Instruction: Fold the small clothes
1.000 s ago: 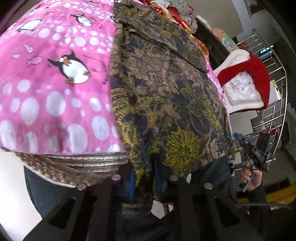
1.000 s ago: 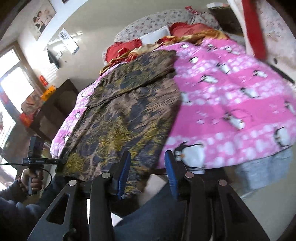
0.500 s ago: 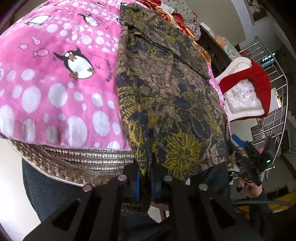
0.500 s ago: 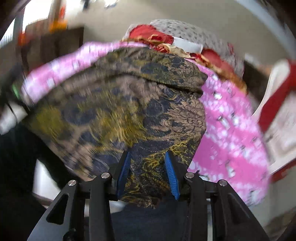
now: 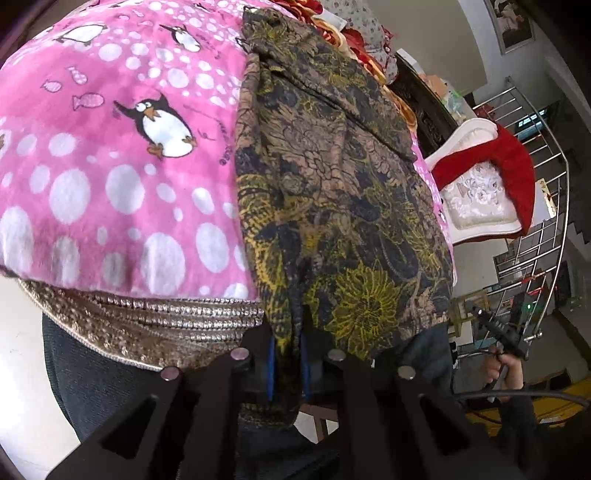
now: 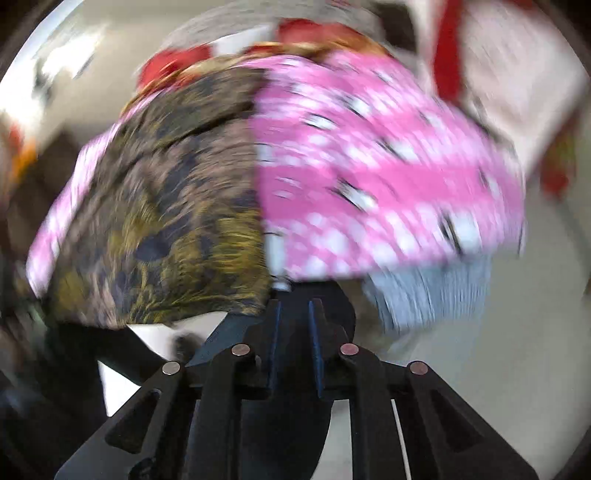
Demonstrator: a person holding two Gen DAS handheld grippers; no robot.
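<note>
Loosely draped floral-print garment (image 5: 332, 206)

A home: penguin-print bed blanket (image 5: 110, 155), stair railing (image 5: 535, 236), framed picture (image 5: 511, 22).

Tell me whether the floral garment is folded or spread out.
Mostly spread: the floral garment lies flat along the pink blanket, with only its far end doubled over.

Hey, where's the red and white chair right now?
In the left wrist view the red and white chair stands at the right, past the bed's far side, beyond the floral garment and beside the metal railing.
</note>
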